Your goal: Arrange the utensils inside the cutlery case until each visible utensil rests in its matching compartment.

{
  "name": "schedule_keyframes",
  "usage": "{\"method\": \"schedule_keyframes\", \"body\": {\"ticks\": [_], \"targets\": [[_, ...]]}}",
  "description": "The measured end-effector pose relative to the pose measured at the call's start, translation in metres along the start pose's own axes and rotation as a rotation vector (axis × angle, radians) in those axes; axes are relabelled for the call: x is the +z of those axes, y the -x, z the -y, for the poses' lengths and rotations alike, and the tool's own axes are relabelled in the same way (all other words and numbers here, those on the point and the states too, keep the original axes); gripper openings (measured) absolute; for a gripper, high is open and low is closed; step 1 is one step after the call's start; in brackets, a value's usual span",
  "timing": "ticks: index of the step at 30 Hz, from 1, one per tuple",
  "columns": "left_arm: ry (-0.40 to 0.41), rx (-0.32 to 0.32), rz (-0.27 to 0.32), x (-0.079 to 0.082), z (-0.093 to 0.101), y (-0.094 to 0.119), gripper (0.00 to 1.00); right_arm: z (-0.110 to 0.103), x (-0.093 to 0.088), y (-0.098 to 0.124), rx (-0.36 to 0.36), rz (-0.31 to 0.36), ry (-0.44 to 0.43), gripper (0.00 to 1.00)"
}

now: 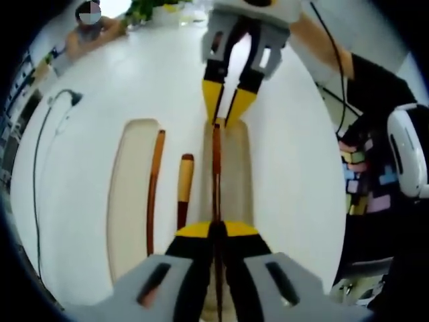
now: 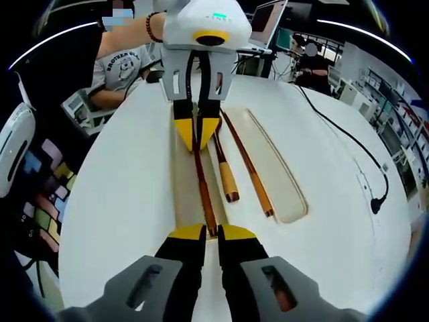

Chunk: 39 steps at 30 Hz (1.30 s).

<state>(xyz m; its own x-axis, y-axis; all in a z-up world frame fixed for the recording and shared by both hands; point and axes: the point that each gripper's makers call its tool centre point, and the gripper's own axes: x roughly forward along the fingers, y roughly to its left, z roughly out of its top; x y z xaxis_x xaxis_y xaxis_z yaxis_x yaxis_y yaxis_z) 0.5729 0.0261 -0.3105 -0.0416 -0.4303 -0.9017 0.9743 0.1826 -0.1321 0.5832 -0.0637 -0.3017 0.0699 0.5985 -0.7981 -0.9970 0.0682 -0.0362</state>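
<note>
On the white table [image 1: 134,80], trailed by a black cable [image 2: 348,144], lies the cutlery case [image 1: 127,201] holding two chopsticks [image 1: 155,188], while both grippers [image 1: 217,231] [image 2: 212,233] pinch a third chopstick [image 2: 203,188] by opposite ends above the case's near compartment.

Left gripper [image 1: 216,233]: grey slotted jaw bodies, black fingers, yellow tips; right gripper [image 2: 210,235]: same build (white housing, seen in left gripper view); person: black sleeve [image 1: 375,87], beaded bracelet [image 2: 151,27].

Views face each other along the cutlery case [image 1: 134,201], close above table [image 2: 120,201].
</note>
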Motion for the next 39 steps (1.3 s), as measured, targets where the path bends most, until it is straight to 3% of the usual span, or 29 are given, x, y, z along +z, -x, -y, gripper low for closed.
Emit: {"method": "schedule_keyframes", "body": {"ticks": [14, 20, 29, 39], "targets": [[-0.001, 0.003, 0.046, 0.001, -0.002, 0.005, 0.07, 0.012, 0.009, 0.009, -0.054, 0.043, -0.008, 0.07], [0.007, 0.012, 0.08, 0.009, -0.002, 0.017, 0.06, 0.021, 0.011, 0.01, -0.077, 0.047, -0.011, 0.07], [-0.062, 0.015, -0.029, -0.015, 0.004, 0.015, 0.04, 0.022, 0.015, 0.011, -0.082, 0.072, -0.021, 0.07], [-0.023, 0.023, -0.036, -0.014, 0.003, 0.013, 0.01, 0.024, 0.013, 0.014, -0.096, 0.078, -0.033, 0.07]]}}
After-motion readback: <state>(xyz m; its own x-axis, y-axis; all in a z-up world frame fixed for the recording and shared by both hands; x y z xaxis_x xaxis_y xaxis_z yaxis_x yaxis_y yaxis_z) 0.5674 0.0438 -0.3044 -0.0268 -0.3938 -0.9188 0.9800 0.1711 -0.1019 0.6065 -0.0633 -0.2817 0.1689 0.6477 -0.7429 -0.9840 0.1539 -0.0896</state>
